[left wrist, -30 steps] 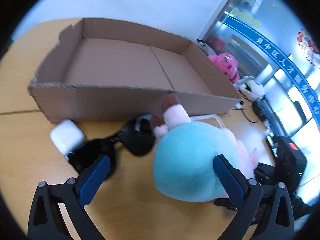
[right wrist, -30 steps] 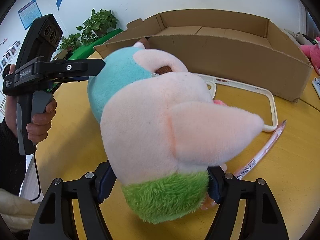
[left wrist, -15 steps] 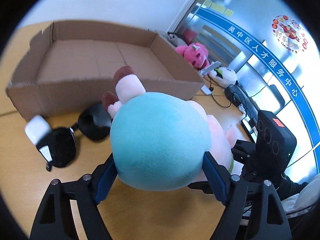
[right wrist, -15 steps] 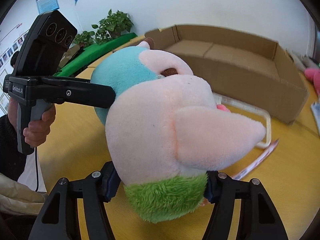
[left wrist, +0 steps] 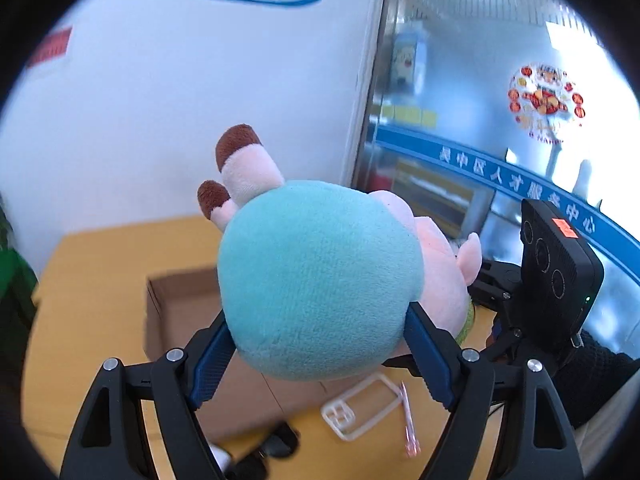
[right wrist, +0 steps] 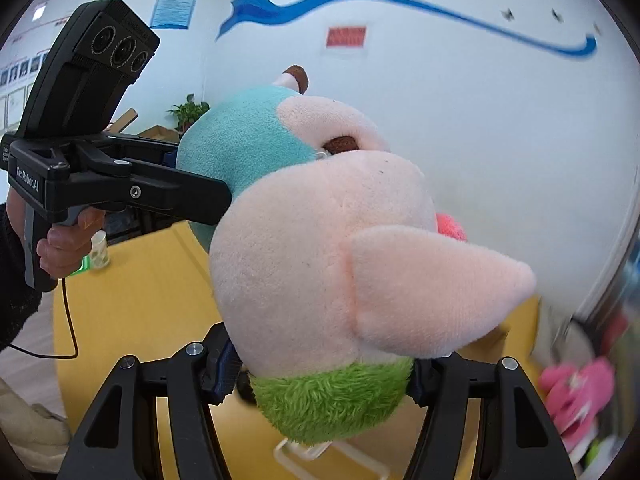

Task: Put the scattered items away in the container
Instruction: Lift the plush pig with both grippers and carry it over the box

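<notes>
Below my left tool [left wrist: 320, 354], at the lower left of the left wrist view, I see the cardboard box [left wrist: 168, 308]; the stretch of its floor that shows is bare, the rest hidden behind the plush toy [left wrist: 320, 280]. Both tools grasp that toy up off the counter [left wrist: 92, 280]: the left clenched on its teal end, the right tool [right wrist: 326, 368] on its pink and green end [right wrist: 320, 264]. Low in the left view I make out a white frame [left wrist: 360, 408] and a pink pen [left wrist: 410, 424] on the counter, with dark shapes I cannot identify at the bottom edge. At lower right of the right view everything is blurred.
</notes>
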Demonstrator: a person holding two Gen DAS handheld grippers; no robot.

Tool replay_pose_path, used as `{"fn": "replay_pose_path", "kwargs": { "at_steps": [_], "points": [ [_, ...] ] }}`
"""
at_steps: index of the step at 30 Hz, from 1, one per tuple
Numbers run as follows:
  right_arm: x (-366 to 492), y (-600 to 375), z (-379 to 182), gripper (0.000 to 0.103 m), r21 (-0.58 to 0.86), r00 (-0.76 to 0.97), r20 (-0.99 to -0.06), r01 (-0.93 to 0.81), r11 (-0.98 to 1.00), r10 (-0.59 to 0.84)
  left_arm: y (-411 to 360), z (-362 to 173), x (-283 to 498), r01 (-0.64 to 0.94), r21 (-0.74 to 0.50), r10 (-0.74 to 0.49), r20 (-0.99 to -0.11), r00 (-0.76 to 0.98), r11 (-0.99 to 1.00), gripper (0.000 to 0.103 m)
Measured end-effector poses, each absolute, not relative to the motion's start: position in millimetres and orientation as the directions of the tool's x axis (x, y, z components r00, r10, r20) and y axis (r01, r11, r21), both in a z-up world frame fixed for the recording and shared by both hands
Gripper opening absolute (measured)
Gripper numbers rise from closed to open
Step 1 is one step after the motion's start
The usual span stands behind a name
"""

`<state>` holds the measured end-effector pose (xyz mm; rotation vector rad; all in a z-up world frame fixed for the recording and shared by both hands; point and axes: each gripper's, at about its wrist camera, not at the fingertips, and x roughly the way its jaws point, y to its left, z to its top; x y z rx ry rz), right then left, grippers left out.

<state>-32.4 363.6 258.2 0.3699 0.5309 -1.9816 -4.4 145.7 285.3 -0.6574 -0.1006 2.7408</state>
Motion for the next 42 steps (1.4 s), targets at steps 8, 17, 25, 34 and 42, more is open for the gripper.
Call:
{"fn": "replay_pose_path", "kwargs": {
  "at_steps": [8, 17, 25, 34, 42],
  "points": [
    [-95.5, 314.6, 358.6, 0.069, -0.299, -0.423, -0.470, 0.902, -0.312, -0.774, 128.2, 365.5, -52.4, -0.183, -0.042, 0.186, -0.357, -0.916, -0.982, 0.081],
    [-168.8, 247.1, 341.9, 0.068, -0.321, -0.460, -0.576, 0.887, -0.331, -0.676, 110.6, 352.6, -139.0, -0.096, -0.026, 0.098, -0.447, -0.889, -0.995, 0.077],
    [-230.4, 211.4, 290.0, 0.068, -0.276, -0.421, -0.637, 0.907, -0.320, -0.645, 81.4, 309.7, -200.1, -0.077, -0.057, 0.095, -0.527, -0.845, -0.995, 0.074],
    [-298.5, 182.2, 182.1, 0.067, -0.163, -0.322, -0.729, 0.939, -0.304, -0.604, 50.0, 212.1, -262.1, -0.049, -0.137, 0.128, -0.655, -0.744, -0.989, 0.073],
    [-310.5, 174.1, 82.0, 0.067, -0.080, -0.247, -0.786, 0.949, -0.303, -0.566, 39.3, 129.1, -275.3, -0.016, -0.197, 0.163, -0.760, -0.630, -0.980, 0.073]
  ]
}}
